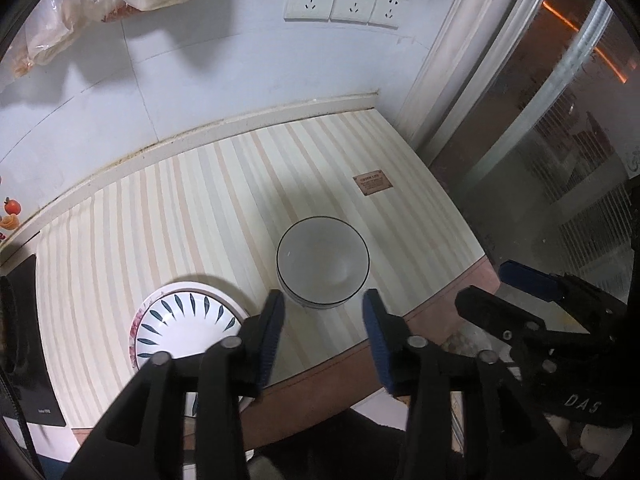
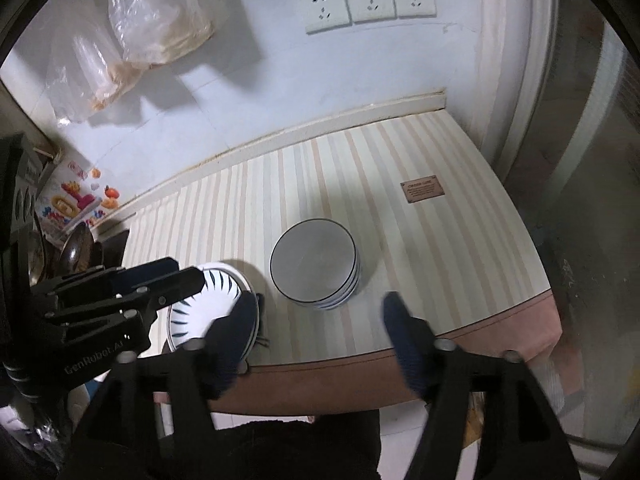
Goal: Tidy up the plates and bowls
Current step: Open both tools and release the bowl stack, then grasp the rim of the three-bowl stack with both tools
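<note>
Patterned plates (image 1: 184,320) partly hidden behind left gripper (image 1: 324,312); bowl stack (image 2: 314,266) upright on surface (image 2: 440,248). Right gripper (image 2: 320,320) fingers, like the left's, spread wide, empty.

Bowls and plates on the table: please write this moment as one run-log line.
left gripper: open, empty | right gripper: open, empty | bowls: stacked | plates: stacked, left of bowls
</note>
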The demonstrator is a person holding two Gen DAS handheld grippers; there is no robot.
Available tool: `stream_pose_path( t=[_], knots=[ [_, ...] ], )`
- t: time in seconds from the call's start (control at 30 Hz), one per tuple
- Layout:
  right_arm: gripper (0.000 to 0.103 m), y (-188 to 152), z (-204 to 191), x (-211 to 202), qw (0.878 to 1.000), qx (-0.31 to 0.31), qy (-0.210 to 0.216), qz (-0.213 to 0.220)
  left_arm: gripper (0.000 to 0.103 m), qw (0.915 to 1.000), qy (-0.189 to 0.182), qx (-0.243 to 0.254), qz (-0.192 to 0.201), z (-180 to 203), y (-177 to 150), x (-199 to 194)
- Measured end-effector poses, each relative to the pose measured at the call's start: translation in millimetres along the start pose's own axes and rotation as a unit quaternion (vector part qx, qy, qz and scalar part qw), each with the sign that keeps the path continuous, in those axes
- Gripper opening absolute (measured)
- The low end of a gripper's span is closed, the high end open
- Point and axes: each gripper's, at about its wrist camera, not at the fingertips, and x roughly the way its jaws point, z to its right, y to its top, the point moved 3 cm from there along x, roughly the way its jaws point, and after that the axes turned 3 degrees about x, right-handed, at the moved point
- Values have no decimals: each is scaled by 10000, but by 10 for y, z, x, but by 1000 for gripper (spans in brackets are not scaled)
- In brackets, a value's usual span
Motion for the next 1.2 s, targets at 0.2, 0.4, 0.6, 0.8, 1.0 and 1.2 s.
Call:
stream_pose_path(
  t=[0.2, 0.4, 0.6, 0.8, 1.0, 1.2],
  knots=[
    [85, 55, 155, 12, 9997, 219, -139, 7, 70, 9999, -44, -150, -15, -77, 87, 123],
    [92, 119, 269, 372, 9994, 200, -100, -269, 70, 9992, 12, -274, -284, -237, 219, 585],
    [92, 126, 503, 1219, 9935, 565, 446, -878, 69, 9934, 42, -540, -1009, -516, 275, 1415],
    [92, 91, 753, 2129, 9694, 1240, 1346, -1639, 69, 9858, -114, -758, -1492, -674, 294, 1941],
    [92, 12, 837, 2674, 9543, 1479, 1534, -2094, 69, 9750, -657, -956, -1895, -706, 286, 2306],
    [91, 9, 814, 2937, 9507, 1513, 1577, -2200, 68, 9592, -1222, -1337, -2171, -733, 239, 2522]
  ],
)
